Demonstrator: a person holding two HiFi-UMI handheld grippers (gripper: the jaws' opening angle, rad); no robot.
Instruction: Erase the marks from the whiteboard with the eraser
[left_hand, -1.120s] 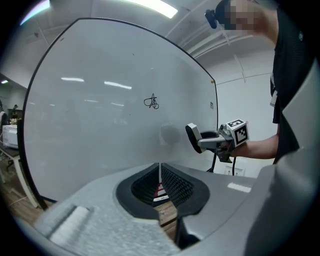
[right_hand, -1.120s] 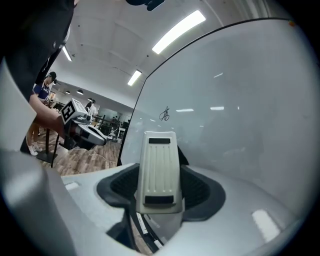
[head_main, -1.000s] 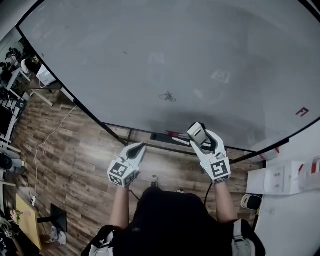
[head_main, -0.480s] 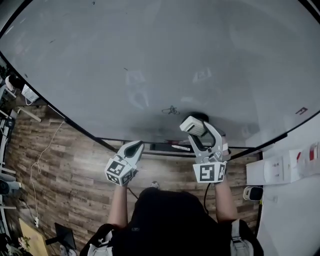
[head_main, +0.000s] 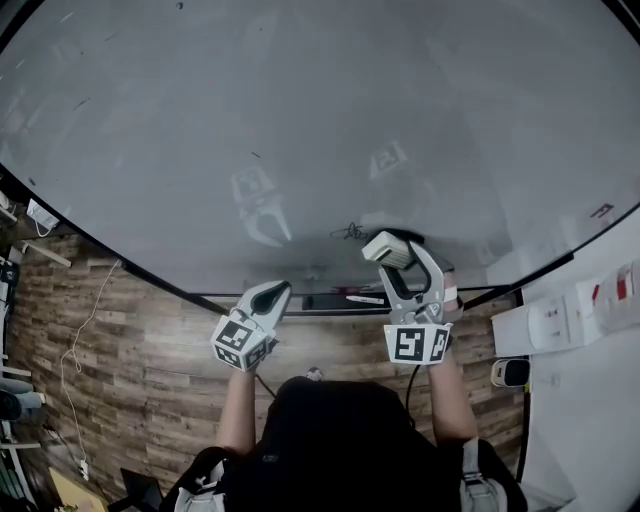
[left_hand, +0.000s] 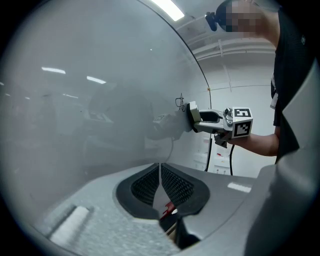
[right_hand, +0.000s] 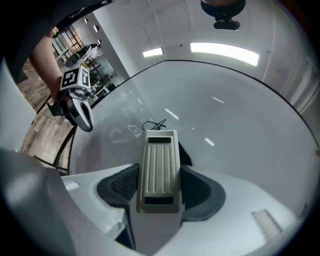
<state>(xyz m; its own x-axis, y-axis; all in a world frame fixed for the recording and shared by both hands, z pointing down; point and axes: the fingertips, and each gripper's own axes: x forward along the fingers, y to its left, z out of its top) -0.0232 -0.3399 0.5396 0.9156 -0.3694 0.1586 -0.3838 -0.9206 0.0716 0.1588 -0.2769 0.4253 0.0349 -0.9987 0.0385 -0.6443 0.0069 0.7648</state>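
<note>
Whiteboard (head_main: 300, 120): one, large, fills most of the head view.
Marks: two counted; one black scribble (head_main: 349, 232) near the lower middle of the board, one small red mark (head_main: 601, 211) far off by the right edge.
Eraser (head_main: 389, 250): one, cream-coloured, ribbed back, clamped lengthwise in the right hand-held gripper (head_main: 395, 262); far end just beside the black scribble.
Hand-held grippers: two, each with one marker cube.
Right hand-held gripper, own view (right_hand: 159, 182): dark pads pressed on both long sides of the eraser (right_hand: 159, 170); scribble (right_hand: 154, 124) directly beyond its far end.
Left hand-held gripper (head_main: 270, 293): held low, below the board's bottom edge, well apart from the scribble.
Left hand-held gripper, own view (left_hand: 160, 182): clenched, pads meeting along a thin line, nothing between them.
Marker (head_main: 362, 298): one made out, lying on the ledge under the board.
Floor (head_main: 120, 340): wood planks, seen only in the head view and at the edge of the right gripper view.
Left gripper view only: side-on look at the eraser (left_hand: 192, 114), which appears to touch the board just below the scribble (left_hand: 180, 102).
Right gripper view only: ribbed back of the eraser; left hand-held gripper (right_hand: 82, 116) off to the side.
Head view only: red mark, ledge, both hand-held grippers together.
</note>
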